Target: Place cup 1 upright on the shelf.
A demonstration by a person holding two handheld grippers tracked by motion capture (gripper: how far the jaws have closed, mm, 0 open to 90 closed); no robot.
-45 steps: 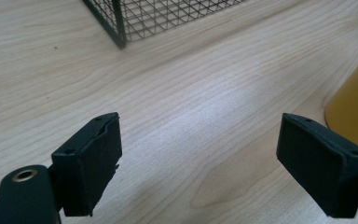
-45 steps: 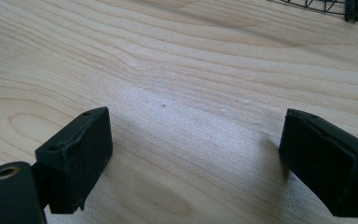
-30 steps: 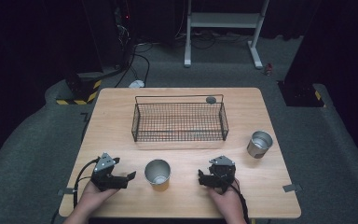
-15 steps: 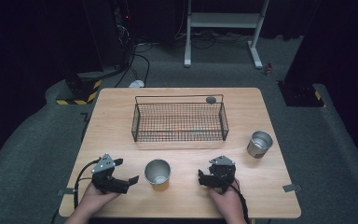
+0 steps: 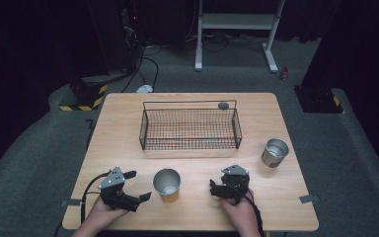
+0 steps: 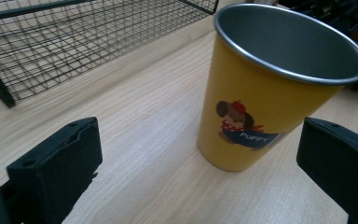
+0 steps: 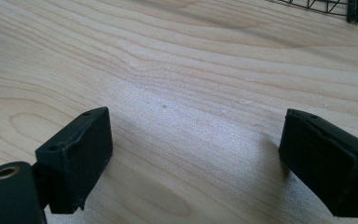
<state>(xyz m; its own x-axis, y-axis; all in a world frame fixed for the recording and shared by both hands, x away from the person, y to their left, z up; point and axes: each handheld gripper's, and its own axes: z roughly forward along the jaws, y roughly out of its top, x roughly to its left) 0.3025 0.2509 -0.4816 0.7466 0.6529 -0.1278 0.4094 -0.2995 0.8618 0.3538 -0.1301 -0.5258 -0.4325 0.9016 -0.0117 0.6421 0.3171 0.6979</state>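
A yellow cup (image 5: 167,183) with a steel inside and a cartoon puppy on its side (image 6: 261,102) stands upright near the table's front edge. My left gripper (image 5: 139,185) lies just left of it, pointing at it. Its jaws have just been opening and now stand wide, open, short of the cup (image 6: 198,140), with nothing between the pads. My right gripper (image 5: 221,183) rests on the table to the right of the cup. It is open over bare wood (image 7: 196,140).
A black wire basket (image 5: 190,102) sits in the middle of the wooden table (image 5: 128,118), with a small dark round thing (image 5: 223,105) at its back right corner. A second steel cup (image 5: 275,152) stands at the right. Both of the person's hands come in over the front edge.
The left gripper's jaws have spread from partly closed to wide apart. The cup and the right gripper have stayed where they were.
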